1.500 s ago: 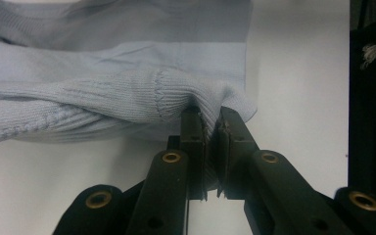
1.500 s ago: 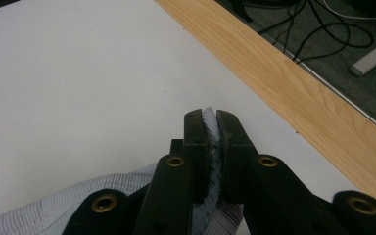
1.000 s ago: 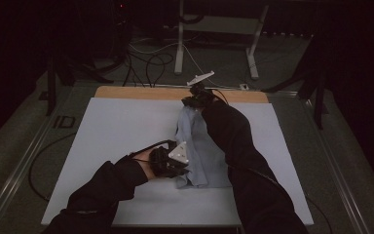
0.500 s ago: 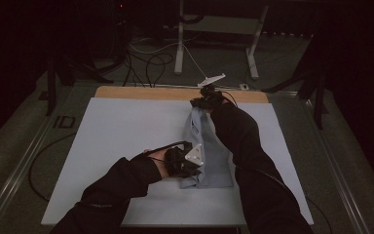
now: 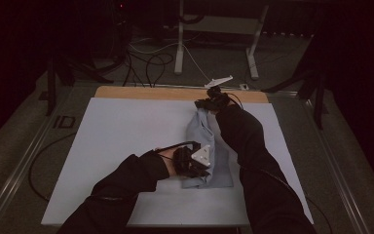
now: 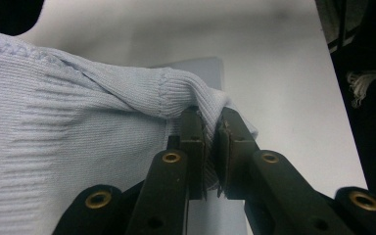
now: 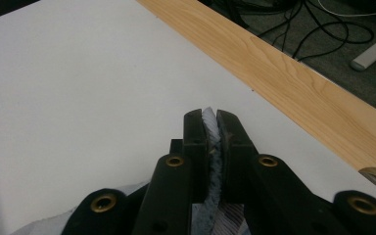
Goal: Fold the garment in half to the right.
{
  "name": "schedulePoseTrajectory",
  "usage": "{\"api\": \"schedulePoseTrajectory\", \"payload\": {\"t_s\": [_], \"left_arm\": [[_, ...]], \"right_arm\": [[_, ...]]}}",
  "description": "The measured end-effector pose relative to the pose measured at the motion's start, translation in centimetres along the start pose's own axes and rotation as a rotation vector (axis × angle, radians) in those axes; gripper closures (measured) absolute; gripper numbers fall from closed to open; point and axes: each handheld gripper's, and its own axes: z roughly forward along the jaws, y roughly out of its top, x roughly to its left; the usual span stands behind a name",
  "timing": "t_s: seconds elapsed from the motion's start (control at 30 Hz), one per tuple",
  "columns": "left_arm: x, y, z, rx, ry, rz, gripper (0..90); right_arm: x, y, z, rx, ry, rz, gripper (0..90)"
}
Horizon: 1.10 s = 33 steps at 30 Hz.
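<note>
**Two claws, one pale blue garment**

The left gripper [image 6: 210, 142] has its two black jaws pressed together on a fold of the pale blue knit garment [image 6: 63, 147], pinching a ribbed, stitched edge that bunches up and drapes over the jaw tips. Each jaw is a flat black bar with a serrated inner face, fixed by brass-coloured rivets; four rivets show along the linkage. The cloth to the left is a fine rib knit with a stitched seam running along its upper edge.

The right gripper [image 7: 212, 122] is likewise clamped on cloth: a thin, fuzzy blue layer stands squeezed between its two black jaws, with a scrap of striped fabric just beneath them. Four brass rivets show here as well.

From the high view, the single garment [image 5: 209, 146] lies as a long narrow strip on the right half of the white board [image 5: 126, 131], stretched between the two grippers. The left gripper [image 5: 198, 163], carrying a grey three-cornered plate, sits at the near end of the strip; the right gripper [image 5: 209, 103], with a pale plate of its own, holds the far end, close to the wooden strip [image 5: 141, 92] that borders the board's far edge. Two dark sleeves come in from the near side. Beyond the table, black cables [image 5: 151, 58] loop across a grey carpeted floor beside two pale metal stand legs [image 5: 179, 48].
</note>
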Motion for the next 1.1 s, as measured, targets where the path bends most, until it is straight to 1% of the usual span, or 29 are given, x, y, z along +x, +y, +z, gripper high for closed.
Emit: {"api": "schedulePoseTrajectory", "payload": {"t_s": [0.07, 0.17, 0.23, 0.33, 0.4, 0.43, 0.47, 0.5, 0.53, 0.57, 0.6, 0.63, 0.67, 0.7, 0.73, 0.77, 0.8, 0.83, 0.87, 0.9, 0.93, 1.0, 1.03, 1.07, 1.1], "left_arm": [[0.2, 0.2, 0.4, -0.001, -0.007, 0.008, 83.8], [0.3, 0.7, 0.9, -0.001, -0.005, 0.011, 83.8], [0.5, 1.1, 1.4, 0.015, -0.002, 0.021, 83.7], [0.6, 1.5, 2.1, 0.025, -0.008, 0.016, 83.6], [0.7, 1.6, 2.6, 0.032, -0.013, 0.017, 83.5], [0.8, 1.7, 2.8, 0.032, -0.018, 0.017, 83.3], [0.8, 1.7, 2.8, 0.032, -0.018, 0.017, 83.3], [0.7, 1.9, 3.3, 0.033, -0.026, 0.03, 82.4], [0.6, 2.0, 3.6, 0.027, -0.045, 0.038, 81.4], [0.5, 2.1, 3.8, 0.008, -0.079, 0.047, 77.2], [0.5, 2.1, 3.8, 0.008, -0.079, 0.047, 68.4], [0.1, 2.4, 4.3, 0.003, -0.108, 0.049, 57.7], [0.0, 2.5, 4.6, 0.008, -0.113, 0.052, 54.2], [0.0, 2.6, 4.8, 0.01, -0.123, 0.043, 48.4], [0.1, 2.7, 5.0, 0.01, -0.13, 0.017, 43.2], [0.2, 2.7, 5.1, 0.012, -0.153, 0.015, 38.9], [0.3, 2.7, 5.1, 0.002, -0.16, 0.003, 34.8], [0.5, 2.7, 5.2, 0.002, -0.168, -0.019, 30.5], [0.6, 2.8, 5.2, 0.001, -0.179, -0.028, 26.0], [0.6, 2.8, 5.2, -0.003, -0.181, -0.018, 22.7], [0.6, 2.8, 5.2, -0.004, -0.184, -0.017, 19.8], [0.5, 2.9, 5.1, -0.003, -0.177, -0.016, 16.9], [0.5, 2.9, 5.1, -0.004, -0.183, -0.012, 15.8], [0.5, 2.9, 5.0, -0.006, -0.18, -0.008, 15.2], [0.5, 2.9, 5.0, -0.009, -0.184, -0.013, 13.8]], "right_arm": [[-0.1, -0.1, -0.1, -0.001, -0.003, 0.001, 84.4], [-0.4, -0.2, -0.3, -0.007, -0.005, 0.007, 84.0], [-0.6, -0.3, -0.4, -0.005, -0.011, 0.006, 83.6], [-0.8, -0.4, -0.5, -0.009, -0.017, 0.015, 82.2], [-0.9, -0.5, -0.6, -0.011, -0.022, 0.012, 79.9], [-1.0, -0.6, -0.7, -0.013, -0.029, 0.012, 76.2], [-1.0, -0.6, -0.7, -0.013, -0.029, 0.012, 76.2], [-1.1, -0.8, -0.9, -0.032, -0.041, 0.015, 56.0], [-1.2, -0.8, -0.9, -0.031, -0.043, 0.017, 48.5], [-1.2, -0.9, -1.0, -0.031, -0.045, 0.015, 38.5], [-1.2, -0.9, -1.0, -0.031, -0.045, 0.015, 38.5], [-1.5, -1.1, -1.2, -0.022, -0.007, 0.033, 19.1], [-1.5, -1.2, -1.3, -0.023, -0.002, 0.036, 16.7], [-1.5, -1.2, -1.3, -0.02, 0.003, 0.044, 15.8], [-1.5, -1.3, -1.4, -0.02, 0.007, 0.042, 13.7], [-1.5, -1.4, -1.5, -0.024, 0.011, 0.048, 14.0], [-1.5, -1.4, -1.5, -0.026, 0.009, 0.052, 13.7], [-1.4, -1.4, -1.5, -0.023, 0.008, 0.052, 13.3], [-1.4, -1.5, -1.6, -0.023, 0.01, 0.047, 13.2], [-1.4, -1.5, -1.6, -0.024, 0.014, 0.045, 13.1], [-1.3, -1.5, -1.6, -0.027, 0.016, 0.043, 12.5], [-1.3, -1.5, -1.6, -0.033, 0.025, 0.037, 12.2], [-1.2, -1.4, -1.6, -0.031, 0.025, 0.035, 12.1], [-1.1, -1.4, -1.6, -0.031, 0.026, 0.037, 11.9], [-1.1, -1.4, -1.6, -0.036, 0.034, 0.033, 11.7]]}}
